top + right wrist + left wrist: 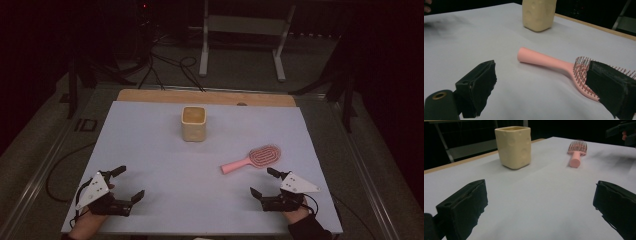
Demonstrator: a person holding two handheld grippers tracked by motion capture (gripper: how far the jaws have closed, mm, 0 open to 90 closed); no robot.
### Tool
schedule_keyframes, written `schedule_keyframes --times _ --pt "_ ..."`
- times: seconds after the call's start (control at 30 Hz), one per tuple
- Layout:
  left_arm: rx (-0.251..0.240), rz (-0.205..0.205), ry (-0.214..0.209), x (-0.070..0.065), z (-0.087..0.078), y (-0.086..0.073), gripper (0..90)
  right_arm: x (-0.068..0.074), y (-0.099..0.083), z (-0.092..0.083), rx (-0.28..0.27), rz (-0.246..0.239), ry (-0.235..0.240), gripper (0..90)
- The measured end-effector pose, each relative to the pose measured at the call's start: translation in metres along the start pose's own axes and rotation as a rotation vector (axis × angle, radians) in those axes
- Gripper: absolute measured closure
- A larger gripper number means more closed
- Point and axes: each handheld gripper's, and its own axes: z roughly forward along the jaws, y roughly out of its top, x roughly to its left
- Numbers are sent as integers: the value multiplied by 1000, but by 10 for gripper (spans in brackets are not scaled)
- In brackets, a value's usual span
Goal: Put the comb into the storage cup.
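Note:
A pink hairbrush lies bristles up on the pale sheet, handle toward the table's middle. A cream square cup stands upright near the far middle. My right gripper rests open at the near right, just short of the brush, nothing between its jaws. In the right gripper view the brush lies ahead, its head partly behind the right jaw, with the cup beyond. At the near left my left gripper is open and empty. Its own view shows the cup and brush far ahead.
A pale sheet covers the table, with a wooden strip bare along the far edge. Beyond stand a metal frame and cables on the dark floor. Open sheet lies between the two grippers.

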Motion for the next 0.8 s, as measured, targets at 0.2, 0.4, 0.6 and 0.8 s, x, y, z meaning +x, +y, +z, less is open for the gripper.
schedule_keyframes --times 0.2,0.4,0.6,0.8 --pt "2 16 5 -1 -1 1 0 -1 0 -2 42 -6 3 90" --pt "-1 8 5 0 -2 1 0 1 1 -2 51 -1 10 89" --pt "-5 11 7 0 -2 1 0 4 2 0 81 -20 24 89" --pt "-9 12 3 0 -2 1 0 5 4 0 92 -18 27 90"
